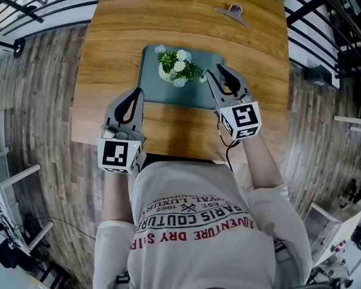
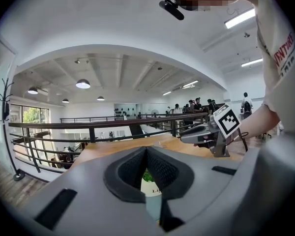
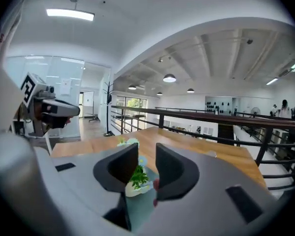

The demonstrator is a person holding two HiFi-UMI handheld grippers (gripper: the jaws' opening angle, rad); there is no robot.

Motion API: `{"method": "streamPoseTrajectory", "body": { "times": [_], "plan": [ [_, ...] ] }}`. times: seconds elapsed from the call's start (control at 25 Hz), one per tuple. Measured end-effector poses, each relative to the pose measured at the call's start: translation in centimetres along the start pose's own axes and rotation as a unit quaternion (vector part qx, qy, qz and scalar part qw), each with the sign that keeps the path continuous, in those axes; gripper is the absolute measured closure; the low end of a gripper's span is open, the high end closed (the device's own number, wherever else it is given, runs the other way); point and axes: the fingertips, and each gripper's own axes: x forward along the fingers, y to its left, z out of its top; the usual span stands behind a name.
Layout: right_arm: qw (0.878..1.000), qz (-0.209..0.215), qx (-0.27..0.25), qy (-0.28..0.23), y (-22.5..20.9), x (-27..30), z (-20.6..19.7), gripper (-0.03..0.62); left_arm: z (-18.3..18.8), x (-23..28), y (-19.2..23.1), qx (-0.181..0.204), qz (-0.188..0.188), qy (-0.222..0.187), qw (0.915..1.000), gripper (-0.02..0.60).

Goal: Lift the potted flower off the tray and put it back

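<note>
Meanwhile, the potted flower (image 1: 177,68) stands upright on the grey tray (image 1: 149,88) on the wooden table (image 1: 186,17), gripped by nothing. The left gripper (image 1: 138,92) is clenched on air. The right gripper (image 1: 215,72), nearer the pot, shows a narrow, empty gap between its jaws. Both hover at the tray's near edge, seemingly leaving the pot to rest on its own

Potted flower (image 3: 136,180) past part-open R fingers (image 3: 121,165)

The potted flower (image 1: 178,68) — a small cream-white pot with green leaves and white and pale blue blooms — stands upright on the tray (image 1: 150,92), in its far half. The tray, a dark grey-green rectangle, lies flat on the wooden table (image 1: 120,29).
</note>
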Motion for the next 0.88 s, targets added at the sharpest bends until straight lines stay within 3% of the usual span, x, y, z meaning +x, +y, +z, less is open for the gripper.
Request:
{"method": "streamPoseTrajectory", "body": {
  "times": [0.08, 0.16, 0.56, 0.88],
  "plan": [
    [1.0, -0.026, 0.008, -0.012, -0.7, -0.9, 1.3, 0.528, 0.4, -0.5, 0.3, 0.005, 0.0, -0.004, 1.0, 0.569],
    [0.999, -0.044, 0.014, -0.021, -1.3, -1.5, 2.4, 0.551, 1.0, -0.6, 0.7, 0.012, -0.006, -0.008, 0.9999, 0.569],
    [0.991, -0.106, 0.022, -0.084, -1.6, -4.6, 8.3, 0.568, 5.4, 0.6, 2.9, 0.045, -0.043, -0.038, 0.9973, 0.569],
    [0.991, -0.096, 0.017, -0.095, 0.1, -5.4, 9.8, 0.568, 6.9, 1.1, 3.2, 0.049, -0.06, -0.048, 0.9958, 0.569]
  ]
}}
